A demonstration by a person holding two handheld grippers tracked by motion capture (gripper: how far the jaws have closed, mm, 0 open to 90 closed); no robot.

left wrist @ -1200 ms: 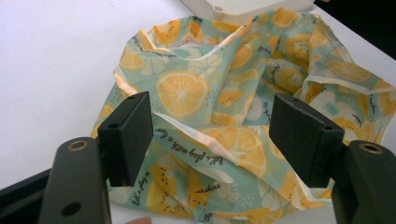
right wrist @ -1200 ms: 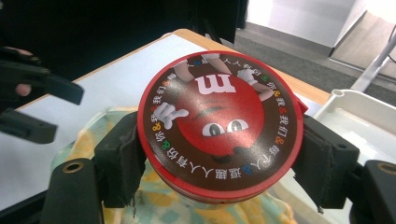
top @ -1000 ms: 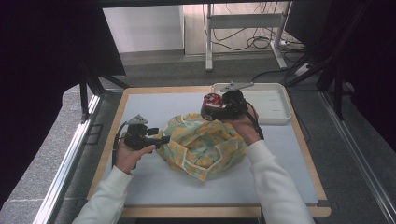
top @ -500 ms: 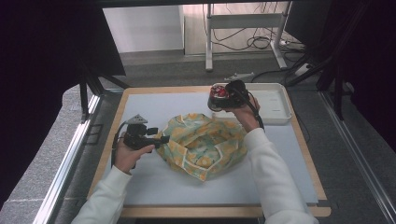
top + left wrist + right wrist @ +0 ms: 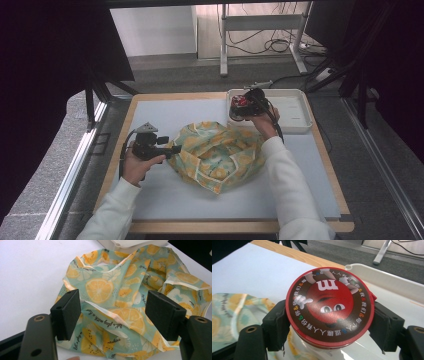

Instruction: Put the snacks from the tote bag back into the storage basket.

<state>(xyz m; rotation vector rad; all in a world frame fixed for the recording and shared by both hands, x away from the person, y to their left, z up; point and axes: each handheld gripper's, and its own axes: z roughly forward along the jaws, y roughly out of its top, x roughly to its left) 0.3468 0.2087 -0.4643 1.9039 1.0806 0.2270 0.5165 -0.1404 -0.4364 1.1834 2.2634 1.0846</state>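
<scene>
- Tin (image 5: 329, 306): round, red-rimmed, its lid printed with a red candy face and a ring of characters; it sits between the jaws of the right hand-held gripper (image 5: 329, 322), whose pads press on its rim from both sides.
- In the high view the right hand-held gripper (image 5: 245, 106) holds the tin (image 5: 239, 102) at the far right of the tabletop (image 5: 165, 117), over the near left corner of a white tray (image 5: 295, 111). Whether the tin touches the tray I cannot tell.
- Bag (image 5: 217, 155): crumpled cloth in pale green with orange slices, lying in the middle of the tabletop, just near and left of the tin.
- Left hand-held gripper (image 5: 172, 149): at the left edge of the bag, pointing right, held low over the tabletop by the person's left hand (image 5: 136, 167).
- In the left gripper view its jaws stand spread wide, the pads clear of the cloth; the bag (image 5: 125, 297) lies beyond and under them, with folds and pale seams showing.
- Tray (image 5: 130, 243): its near edge shows just past the far side of the bag in that view.
- Both sleeves are white and come in from the near edge.
</scene>
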